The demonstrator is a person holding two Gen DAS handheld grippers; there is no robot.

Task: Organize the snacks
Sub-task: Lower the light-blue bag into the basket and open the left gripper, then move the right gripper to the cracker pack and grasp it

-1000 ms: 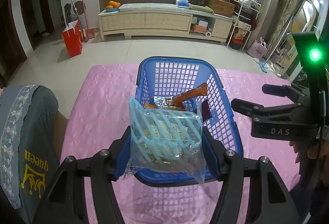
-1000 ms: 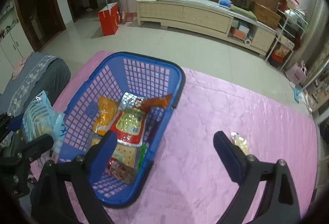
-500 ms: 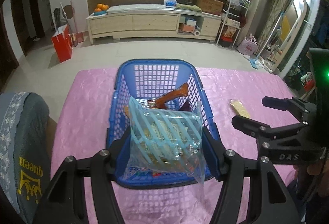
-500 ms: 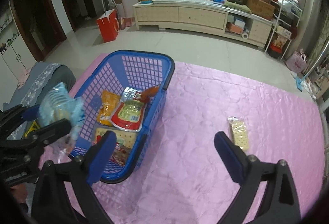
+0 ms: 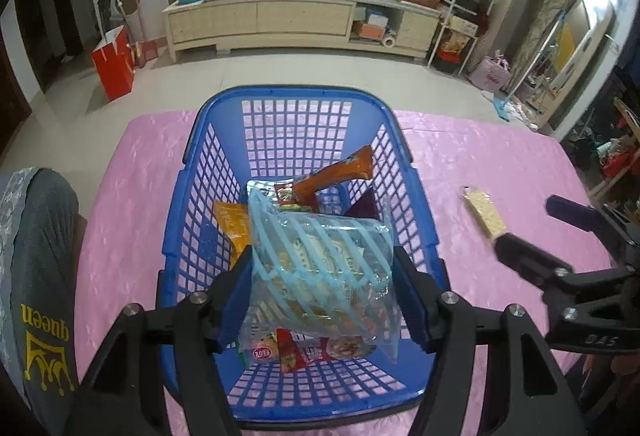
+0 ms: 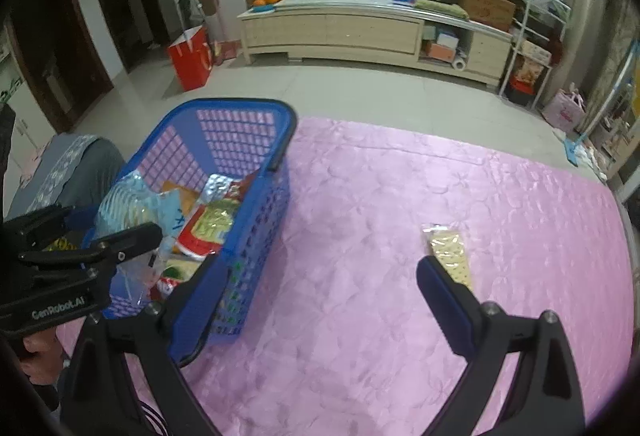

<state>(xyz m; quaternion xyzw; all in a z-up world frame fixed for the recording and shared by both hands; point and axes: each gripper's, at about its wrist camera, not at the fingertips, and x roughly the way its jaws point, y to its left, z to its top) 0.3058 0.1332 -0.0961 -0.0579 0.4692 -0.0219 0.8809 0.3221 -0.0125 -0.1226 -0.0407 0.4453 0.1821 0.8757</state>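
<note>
Here, one basket (image 5: 304,108), one loose cracker packet (image 6: 448,254)

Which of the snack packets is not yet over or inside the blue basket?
The clear cracker packet, lying alone on the pink tablecloth near the open right tongs. The others lie in the blue basket or hang above it in the left tongs.

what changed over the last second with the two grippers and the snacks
The left gripper, jaws still clamped on the blue-striped bag, carried it from the near rim to over the inside of the blue basket. The right gripper, jaws open and empty, closed in on the cracker packet, whose near end now sits by one fingertip. The basket's snacks and the packet have not moved on the pink cloth.
</note>
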